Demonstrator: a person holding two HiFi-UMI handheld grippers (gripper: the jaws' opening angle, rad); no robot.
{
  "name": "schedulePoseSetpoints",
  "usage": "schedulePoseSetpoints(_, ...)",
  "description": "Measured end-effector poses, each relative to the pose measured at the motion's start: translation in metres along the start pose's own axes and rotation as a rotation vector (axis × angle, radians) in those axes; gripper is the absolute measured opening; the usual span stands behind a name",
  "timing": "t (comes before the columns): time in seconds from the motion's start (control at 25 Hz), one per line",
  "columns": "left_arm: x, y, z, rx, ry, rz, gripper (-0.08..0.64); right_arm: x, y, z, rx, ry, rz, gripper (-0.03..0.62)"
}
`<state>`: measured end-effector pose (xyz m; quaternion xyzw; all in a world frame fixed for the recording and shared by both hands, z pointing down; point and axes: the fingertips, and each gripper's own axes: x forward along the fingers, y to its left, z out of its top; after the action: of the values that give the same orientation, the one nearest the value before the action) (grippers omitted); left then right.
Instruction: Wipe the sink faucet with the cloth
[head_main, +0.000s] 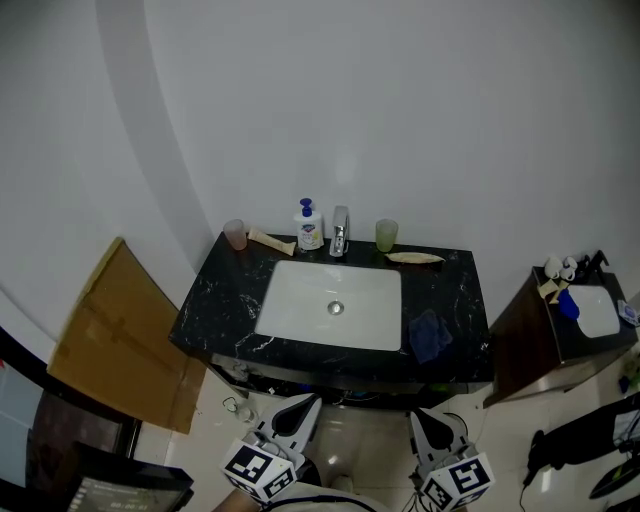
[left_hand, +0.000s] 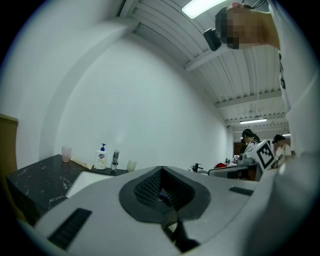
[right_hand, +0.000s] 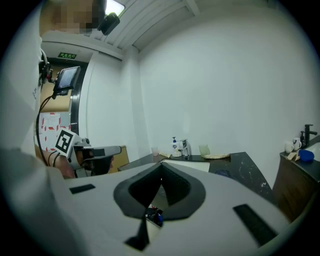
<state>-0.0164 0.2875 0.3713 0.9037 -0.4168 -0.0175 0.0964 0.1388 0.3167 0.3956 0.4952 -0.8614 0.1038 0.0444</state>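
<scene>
Cloth (head_main: 430, 335): dark blue, lying crumpled on the black counter (head_main: 225, 295), right of the sink (head_main: 285, 300) and well apart from the faucet (head_main: 340, 232). It looks soft, light and limp, so pinch a raised fold. The left gripper (head_main: 298, 412) and right gripper (head_main: 432, 425) have their jaws together and hold nothing.

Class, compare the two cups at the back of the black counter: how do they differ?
The left cup is pink, the right cup pale green. The left cup stands beyond the soap bottle, the right cup beside the faucet. Both stand upright by the wall.
</scene>
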Motion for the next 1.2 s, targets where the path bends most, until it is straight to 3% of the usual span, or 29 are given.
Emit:
schedulePoseSetpoints(0.52,0.032,0.024,-0.003,-0.017,0.014,-0.006,-0.003,0.033,-0.021,-0.003,0.017,0.025,0.003,0.003)
schedulePoseSetpoints(1.2,0.144,0.166,0.036,-0.031,0.01,-0.14,-0.003,0.193,-0.061,0.051,-0.003,0.0,-0.117,0.003)
